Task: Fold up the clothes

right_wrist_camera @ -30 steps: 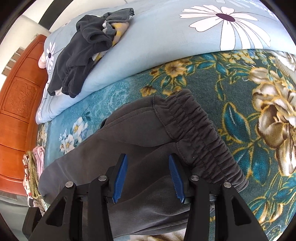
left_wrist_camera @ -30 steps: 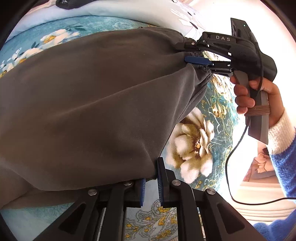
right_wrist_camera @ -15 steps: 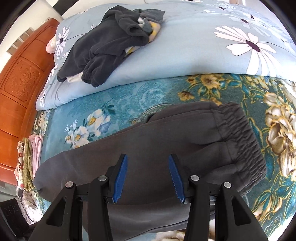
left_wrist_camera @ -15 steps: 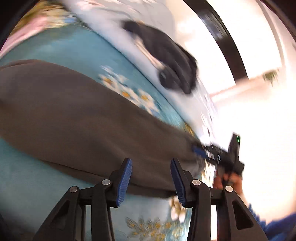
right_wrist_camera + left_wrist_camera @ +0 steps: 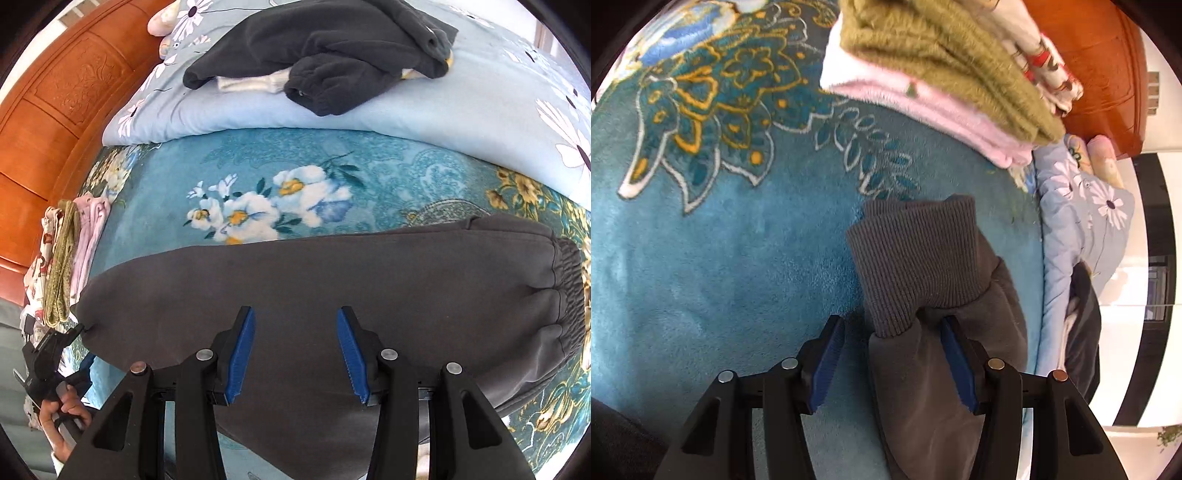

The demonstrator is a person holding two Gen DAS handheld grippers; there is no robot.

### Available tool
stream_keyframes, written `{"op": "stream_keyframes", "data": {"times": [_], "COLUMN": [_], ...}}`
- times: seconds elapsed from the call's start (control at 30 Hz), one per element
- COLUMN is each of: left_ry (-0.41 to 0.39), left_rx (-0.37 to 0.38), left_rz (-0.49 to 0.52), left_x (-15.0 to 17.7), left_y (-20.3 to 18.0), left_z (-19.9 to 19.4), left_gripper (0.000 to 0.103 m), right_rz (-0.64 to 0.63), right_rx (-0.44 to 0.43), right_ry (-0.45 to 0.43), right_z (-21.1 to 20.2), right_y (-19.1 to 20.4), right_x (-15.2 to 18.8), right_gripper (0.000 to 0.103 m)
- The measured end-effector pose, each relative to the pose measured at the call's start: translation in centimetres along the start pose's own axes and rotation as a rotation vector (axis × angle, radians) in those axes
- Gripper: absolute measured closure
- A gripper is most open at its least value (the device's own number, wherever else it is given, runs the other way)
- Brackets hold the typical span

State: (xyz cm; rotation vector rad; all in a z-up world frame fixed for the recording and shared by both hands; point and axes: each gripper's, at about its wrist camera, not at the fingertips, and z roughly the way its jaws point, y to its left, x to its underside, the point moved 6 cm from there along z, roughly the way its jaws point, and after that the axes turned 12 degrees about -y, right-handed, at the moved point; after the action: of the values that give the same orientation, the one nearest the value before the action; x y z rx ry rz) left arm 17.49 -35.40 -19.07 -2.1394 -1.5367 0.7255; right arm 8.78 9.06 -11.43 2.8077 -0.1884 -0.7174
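Grey sweatpants (image 5: 332, 280) lie stretched across a blue floral blanket (image 5: 258, 166), folded lengthwise, with the elastic waistband (image 5: 569, 288) at the right. In the left wrist view the ribbed ankle cuff (image 5: 916, 251) sits between the jaws of my left gripper (image 5: 892, 332). These jaws are opening; the left pad stands clear of the cloth. The right wrist view also shows the left gripper (image 5: 74, 332), held by a hand at the pants' far left end. My right gripper (image 5: 295, 332) hangs open above the middle of the leg, with nothing between its fingers.
A stack of folded clothes (image 5: 942, 66), olive over pink, lies just beyond the cuff, seen again as the stack (image 5: 62, 258) at the left. A dark garment (image 5: 325, 48) is heaped on a light blue quilt (image 5: 406, 107). A wooden headboard (image 5: 55, 110) rises behind.
My left gripper let go of the grey cloth, swung along the pants to the ankle cuff, rolled over and opened. My right gripper drew back from the waistband to the middle of the leg.
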Motion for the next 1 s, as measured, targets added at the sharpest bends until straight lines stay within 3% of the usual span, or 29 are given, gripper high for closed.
{"op": "stream_keyframes", "data": {"times": [0.13,0.2,0.3,0.37,0.53,0.63,0.77,0.87,1.0], "left_ry": [0.002,0.001,-0.001,0.001,-0.039,-0.123,-0.249,-0.25,-0.161], "left_rx": [-0.017,0.024,0.031,0.049,0.109,0.109,0.187,0.309,0.43], "left_rz": [0.082,0.108,0.153,0.159,0.202,0.367,0.61,0.737,0.962], "left_x": [0.1,0.1,0.2,0.3,0.1,0.6,3.5,7.9,15.6], "left_y": [-1.0,-1.7,-2.2,-2.4,-3.7,-6.3,-11.6,-16.2,-22.0], "left_z": [0.7,0.9,1.3,1.3,-0.2,-1.9,-6.1,-8.5,-9.8], "left_gripper": [0.042,0.045,0.061,0.08,0.086,0.087,0.088,0.088,0.088], "right_rz": [-0.033,-0.042,-0.052,-0.055,-0.058,-0.04,0.006,0.054,0.173], "right_rx": [0.006,0.009,0.01,0.002,-0.028,-0.05,-0.068,-0.062,-0.06], "right_ry": [0.018,0.027,0.045,0.048,0.034,0.016,-0.007,-0.017,-0.035], "right_z": [0.2,0.2,0.4,0.4,-0.2,-0.7,-1.5,-1.8,-2.4], "right_y": [1.8,2.3,3.0,3.4,3.7,3.1,1.1,-1.3,-5.3], "right_x": [0.2,0.6,1.2,1.5,1.8,1.8,1.9,2.1,2.1], "right_gripper": [0.055,0.055,0.055,0.055,0.055,0.055,0.055,0.055,0.055]}}
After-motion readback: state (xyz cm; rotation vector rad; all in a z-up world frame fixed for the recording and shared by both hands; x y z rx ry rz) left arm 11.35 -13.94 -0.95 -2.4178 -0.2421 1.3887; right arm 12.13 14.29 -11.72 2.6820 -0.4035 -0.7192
